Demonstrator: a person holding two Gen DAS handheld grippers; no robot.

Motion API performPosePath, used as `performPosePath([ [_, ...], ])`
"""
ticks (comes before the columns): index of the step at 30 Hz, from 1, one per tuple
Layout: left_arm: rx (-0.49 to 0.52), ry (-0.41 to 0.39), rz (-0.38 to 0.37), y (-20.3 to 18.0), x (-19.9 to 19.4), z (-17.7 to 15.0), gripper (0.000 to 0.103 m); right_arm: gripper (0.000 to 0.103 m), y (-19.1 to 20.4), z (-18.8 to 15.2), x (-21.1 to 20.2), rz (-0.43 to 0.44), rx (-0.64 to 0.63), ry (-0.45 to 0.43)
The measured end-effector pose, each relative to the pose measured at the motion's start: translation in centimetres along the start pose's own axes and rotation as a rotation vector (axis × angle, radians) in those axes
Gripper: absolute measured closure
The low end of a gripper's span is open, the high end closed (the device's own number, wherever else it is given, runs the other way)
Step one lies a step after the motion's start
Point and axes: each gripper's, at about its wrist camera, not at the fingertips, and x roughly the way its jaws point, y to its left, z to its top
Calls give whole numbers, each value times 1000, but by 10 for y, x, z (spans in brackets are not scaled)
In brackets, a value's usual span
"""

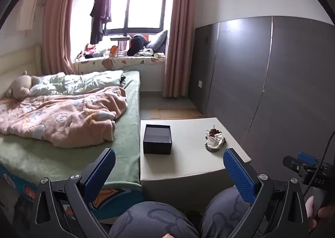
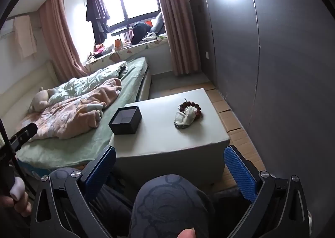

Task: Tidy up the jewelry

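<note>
A tangled jewelry pile (image 2: 188, 114), dark red beads around pale pieces, is seen on the counter (image 2: 163, 133), right of an open black box (image 2: 125, 120). Both tools (image 1: 169, 172) (image 2: 170, 172) are spread, empty. The red bead ring is resolved only in the right wrist view.

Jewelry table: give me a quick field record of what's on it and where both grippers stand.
surface: low white table beside the bed
box: black open-top box, lid off, looks empty, on the bed side of the table
jewelry: heap with a dark red beaded bracelet and white pieces, on the wall side, apart from the box
left gripper: open, holding nothing, short of the table
right gripper: open, holding nothing, short of the table
progress: nothing in the box yet
</note>
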Motion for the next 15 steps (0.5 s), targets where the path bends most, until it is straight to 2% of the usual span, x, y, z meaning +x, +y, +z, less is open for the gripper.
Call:
performPosePath([
  [3,3,0,5,3,1,1,0,0,-2,0,4,-5,-5,1],
  [7,65,-13,9,-15,-5,0,0,0,-1,-1,3,-32,-16,-9],
  [10,58,-10,-5,-18,-7,0,0,0,1,-2,0,-61,-14,-23],
  [11,54,-5,-8,-13,-2,-5,0,0,11,-4,2,-57,-18,-18],
  [15,52,-1,-16,-16,-2,-8,0,0,3,0,6,-52,-6,-11],
])
